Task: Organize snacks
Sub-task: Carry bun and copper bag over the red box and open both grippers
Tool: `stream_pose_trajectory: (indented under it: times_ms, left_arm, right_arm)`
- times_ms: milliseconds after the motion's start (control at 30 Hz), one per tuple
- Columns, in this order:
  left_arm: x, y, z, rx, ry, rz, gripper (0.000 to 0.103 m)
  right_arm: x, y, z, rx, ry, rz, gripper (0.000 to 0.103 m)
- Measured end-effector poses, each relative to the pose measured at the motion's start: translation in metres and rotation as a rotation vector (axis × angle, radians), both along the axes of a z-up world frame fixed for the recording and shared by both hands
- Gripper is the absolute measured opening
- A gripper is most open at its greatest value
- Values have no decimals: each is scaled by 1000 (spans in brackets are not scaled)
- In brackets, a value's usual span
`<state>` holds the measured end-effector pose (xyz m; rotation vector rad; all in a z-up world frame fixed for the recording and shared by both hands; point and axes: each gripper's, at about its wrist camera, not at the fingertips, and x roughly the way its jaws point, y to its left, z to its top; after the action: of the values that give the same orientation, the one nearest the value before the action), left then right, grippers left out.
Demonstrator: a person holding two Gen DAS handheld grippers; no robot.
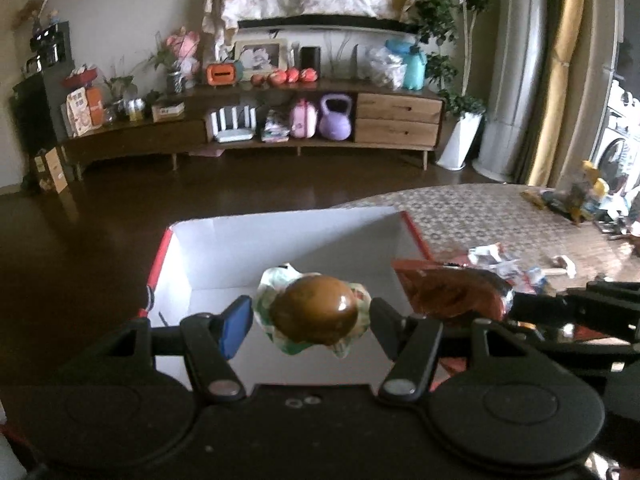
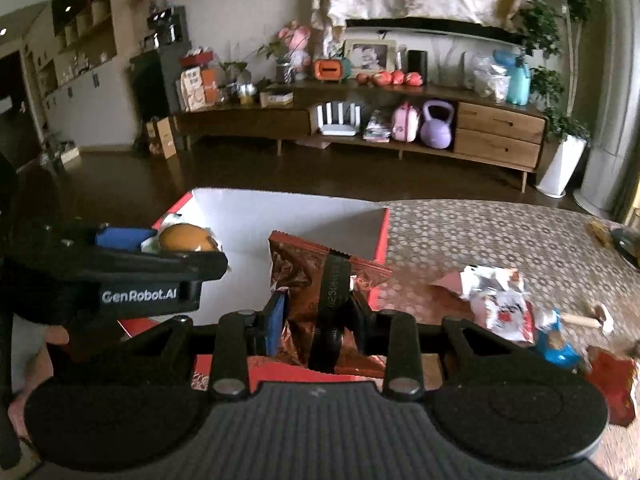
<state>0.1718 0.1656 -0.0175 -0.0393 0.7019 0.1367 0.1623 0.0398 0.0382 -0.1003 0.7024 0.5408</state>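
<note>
A red box with a white inside (image 1: pixel 224 248) stands open on the patterned table; it also shows in the right wrist view (image 2: pixel 280 220). My left gripper (image 1: pixel 310 320) is over the box; its fingers stand a little apart on either side of a brown egg snack in a green-white wrapper (image 1: pixel 316 312). The egg snack also shows in the right wrist view (image 2: pixel 186 238). My right gripper (image 2: pixel 318 320) is shut on a shiny red-brown snack bag (image 2: pixel 304 276) at the box's right wall. The bag also shows in the left wrist view (image 1: pixel 452 292).
Several loose snack packets (image 2: pixel 504 308) lie on the honeycomb-patterned tablecloth (image 2: pixel 480 232) right of the box, with a small wooden mallet (image 2: pixel 592 318) beyond them. A TV cabinet (image 1: pixel 280 120) stands across the dark floor.
</note>
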Motion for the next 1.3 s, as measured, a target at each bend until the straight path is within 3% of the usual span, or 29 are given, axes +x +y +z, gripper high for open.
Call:
stream_pose_trajectory:
  times_ms: [233,700,733,800,900,1033,1133,1300]
  left_arm:
    - [14,22,-24,-10,64,30,63]
    - [21,36,-50,-33,151,28,66]
    - [21,36,-50,-32,149,30,68]
    - [19,35,-48,-10,145,42,82]
    - [15,32,-44,9,123,45,92]
    - [7,29,-38,-7,102,42,97]
    - [0,25,-31,-15,81,36,103]
    - [-15,10,-14,6,41,7,103]
  right_arm:
    - [15,29,-18,-42,23,47,33]
    - [27,41,-36,-79,59,73,33]
    - [27,41,-37,-77,61,72,33]
    - [26,39,-36,-67,71,68,34]
    - [25,34,-36,-66,81,52,34]
    - [20,25,-35,-60,88,39,34]
    - [14,17,-32,-55,82,28,42]
    - [-1,0,-22,-29,70,7,48]
